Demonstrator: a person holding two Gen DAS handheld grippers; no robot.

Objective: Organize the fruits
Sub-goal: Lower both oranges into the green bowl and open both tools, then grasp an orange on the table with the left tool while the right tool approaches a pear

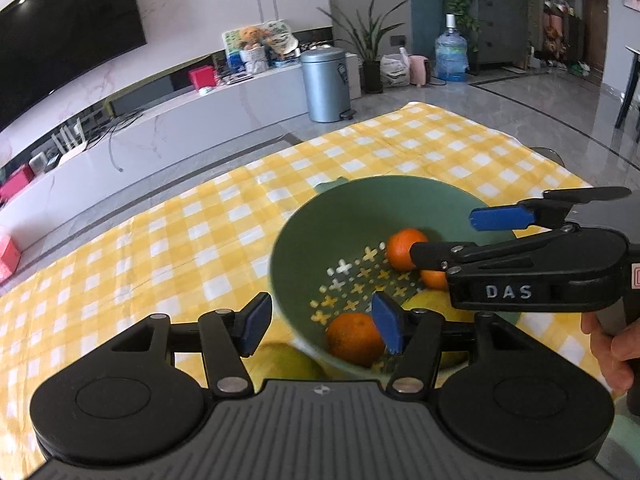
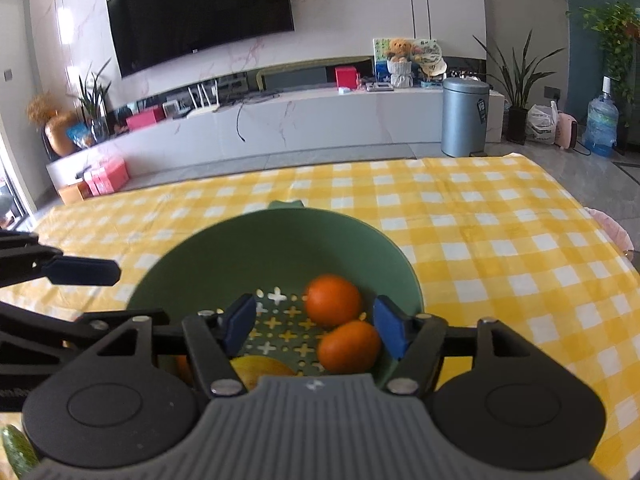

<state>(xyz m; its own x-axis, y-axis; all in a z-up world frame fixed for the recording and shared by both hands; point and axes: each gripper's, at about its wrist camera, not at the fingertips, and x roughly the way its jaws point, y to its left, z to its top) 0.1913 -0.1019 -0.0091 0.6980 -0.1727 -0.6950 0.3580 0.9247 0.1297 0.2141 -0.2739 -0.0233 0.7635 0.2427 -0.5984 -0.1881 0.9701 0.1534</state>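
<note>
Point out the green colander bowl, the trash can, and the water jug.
green colander bowl [image 2: 248,248], right wrist view, inner back wall.
trash can [image 2: 464,116], right wrist view, middle of body.
water jug [image 1: 451,56], left wrist view, blue body.

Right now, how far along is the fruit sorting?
Mostly done, it seems. The bowl already holds three oranges and a yellow fruit. Nothing is in hand: the left gripper and right gripper are both open over the bowl. Left: a yellow-green fruit on the cloth beside the bowl, below the left gripper.
</note>
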